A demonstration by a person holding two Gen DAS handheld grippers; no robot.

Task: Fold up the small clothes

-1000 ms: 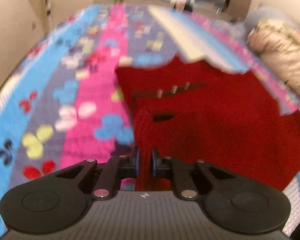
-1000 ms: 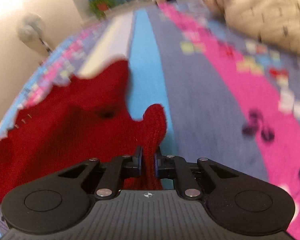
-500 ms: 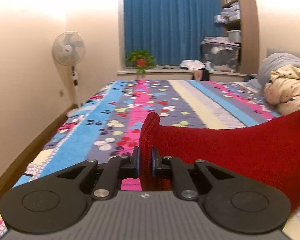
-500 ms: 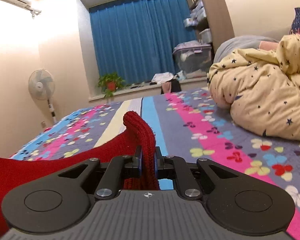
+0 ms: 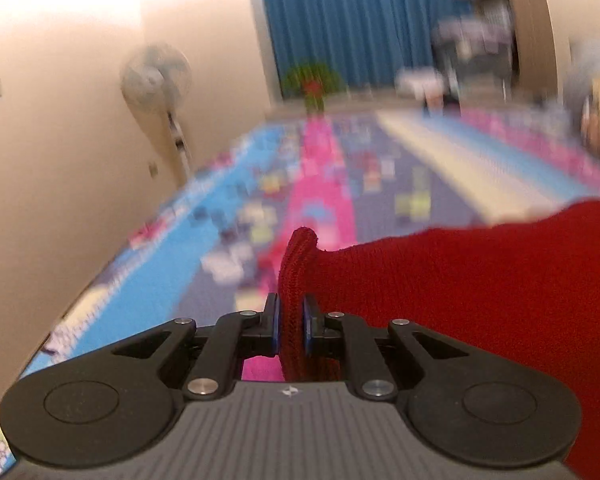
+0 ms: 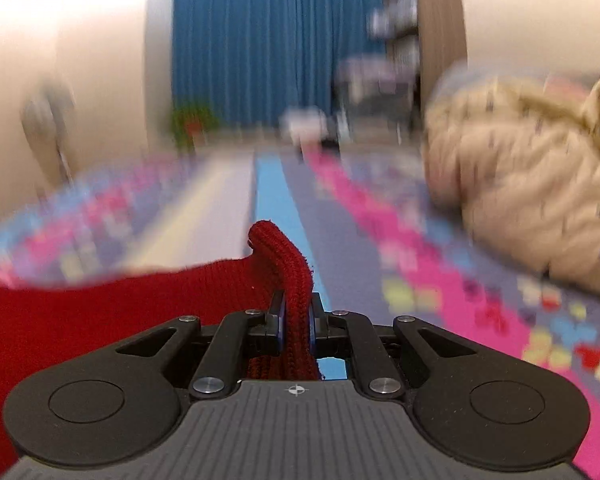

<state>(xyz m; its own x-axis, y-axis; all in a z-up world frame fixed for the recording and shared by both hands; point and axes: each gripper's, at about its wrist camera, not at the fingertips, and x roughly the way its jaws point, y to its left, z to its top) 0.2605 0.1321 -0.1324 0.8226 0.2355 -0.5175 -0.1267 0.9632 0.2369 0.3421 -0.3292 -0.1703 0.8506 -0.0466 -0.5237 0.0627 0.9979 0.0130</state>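
Bedding with bright floral stripes (image 5: 328, 184) fills the ground of both views, badly blurred, with a blue curtain (image 6: 276, 40) at the far wall. Above it hangs the red knitted garment (image 5: 480, 280), lifted off the bed and stretched as one band between the two tools, so its long axis runs across, from one hand to the other. Its left corner is pinched in the left gripper (image 5: 291, 324), the jaws drawn together on a fold of knit that stands up between the pads; from there the cloth runs off to the right of that view. Its other corner is clamped the same way in the right gripper (image 6: 297, 326), and the cloth leaves to the left. Neither hand is nearer: each holds its own end, and the body of the garment hangs between and below them. I judge that the fold depends on keeping that held edge level and taut as it is laid down. A cream star-print quilt (image 6: 532, 200) lies bunched on the right, near the landing area.
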